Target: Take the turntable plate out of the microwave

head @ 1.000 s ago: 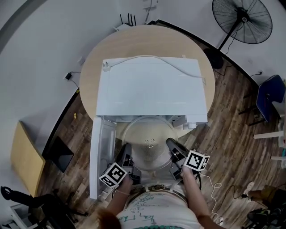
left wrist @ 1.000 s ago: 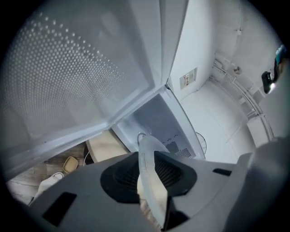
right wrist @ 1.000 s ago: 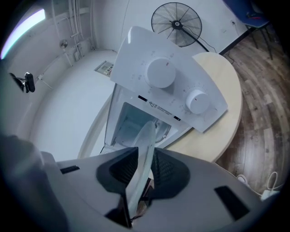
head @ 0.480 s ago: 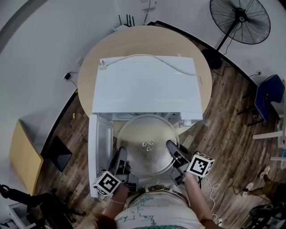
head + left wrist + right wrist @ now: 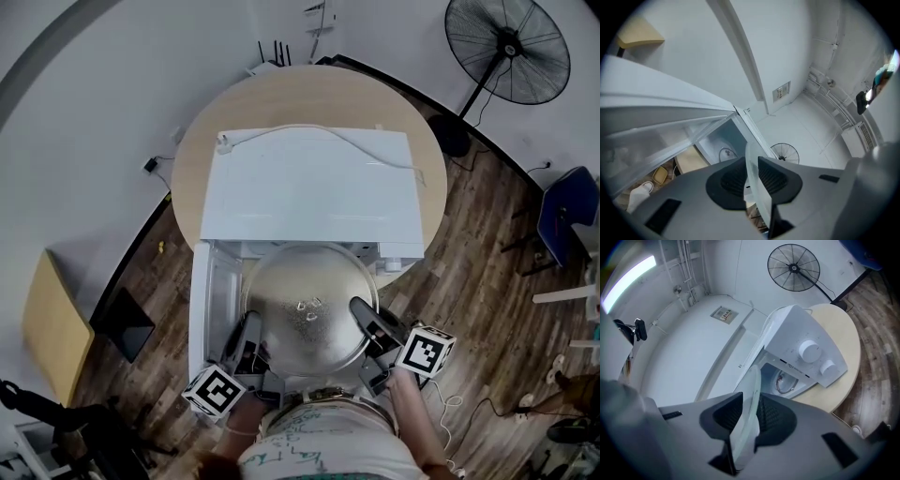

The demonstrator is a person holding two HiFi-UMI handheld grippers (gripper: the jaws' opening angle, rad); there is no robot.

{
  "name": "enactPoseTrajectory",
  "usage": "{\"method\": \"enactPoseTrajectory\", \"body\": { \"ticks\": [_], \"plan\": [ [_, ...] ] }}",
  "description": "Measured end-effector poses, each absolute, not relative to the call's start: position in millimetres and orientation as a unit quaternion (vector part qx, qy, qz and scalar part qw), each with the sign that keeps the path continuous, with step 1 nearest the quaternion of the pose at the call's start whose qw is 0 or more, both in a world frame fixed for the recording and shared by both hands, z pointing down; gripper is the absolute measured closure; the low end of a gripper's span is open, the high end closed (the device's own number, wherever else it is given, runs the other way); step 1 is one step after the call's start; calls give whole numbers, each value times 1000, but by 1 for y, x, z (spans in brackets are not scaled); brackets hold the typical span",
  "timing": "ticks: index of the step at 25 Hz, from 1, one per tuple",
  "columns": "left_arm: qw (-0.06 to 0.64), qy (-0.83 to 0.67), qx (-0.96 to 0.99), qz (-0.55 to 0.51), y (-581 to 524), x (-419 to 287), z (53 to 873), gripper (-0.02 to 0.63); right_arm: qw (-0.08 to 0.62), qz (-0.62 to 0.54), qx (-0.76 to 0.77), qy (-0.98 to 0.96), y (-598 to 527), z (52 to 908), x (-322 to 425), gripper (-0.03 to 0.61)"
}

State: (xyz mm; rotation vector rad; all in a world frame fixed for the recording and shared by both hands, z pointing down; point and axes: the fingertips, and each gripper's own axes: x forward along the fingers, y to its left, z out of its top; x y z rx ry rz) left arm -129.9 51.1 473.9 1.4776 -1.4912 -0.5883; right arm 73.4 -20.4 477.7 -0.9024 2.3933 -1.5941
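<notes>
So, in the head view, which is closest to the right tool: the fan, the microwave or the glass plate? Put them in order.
1. The glass turntable plate, gripped at its right edge by the right tool.
2. The microwave, just behind the plate.
3. The standing fan, far upper right.

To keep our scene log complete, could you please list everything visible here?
turntable plate: one, clear glass, held at the microwave's open front.
microwave: one, white, on the table, door swung open.
cable: one, white, across the microwave's top.
table: one, round, light wood.
fan: one, black, on the floor, upper right.
chair: one, blue, right edge.
left gripper: one, grey, fingers just closed further on the plate's rim.
right gripper: one, grey, fingers clamped on the opposite rim.
</notes>
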Motion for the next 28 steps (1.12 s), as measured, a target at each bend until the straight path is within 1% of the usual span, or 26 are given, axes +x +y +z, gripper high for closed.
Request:
{"method": "enactPoseTrajectory", "body": {
  "ticks": [4,15,28],
  "plan": [
    [455,-601,619,-222,51,-131,462,538,67,-538,-292,788,-18,472,71,505],
    [449,-578,643,-227,54,-136,430,543,89,-531,-287,792,-20,442,66,511],
    [403,-564,681,-237,-9,-162,399,545,114,-496,-296,808,-78,412,42,506]
  ]
}}
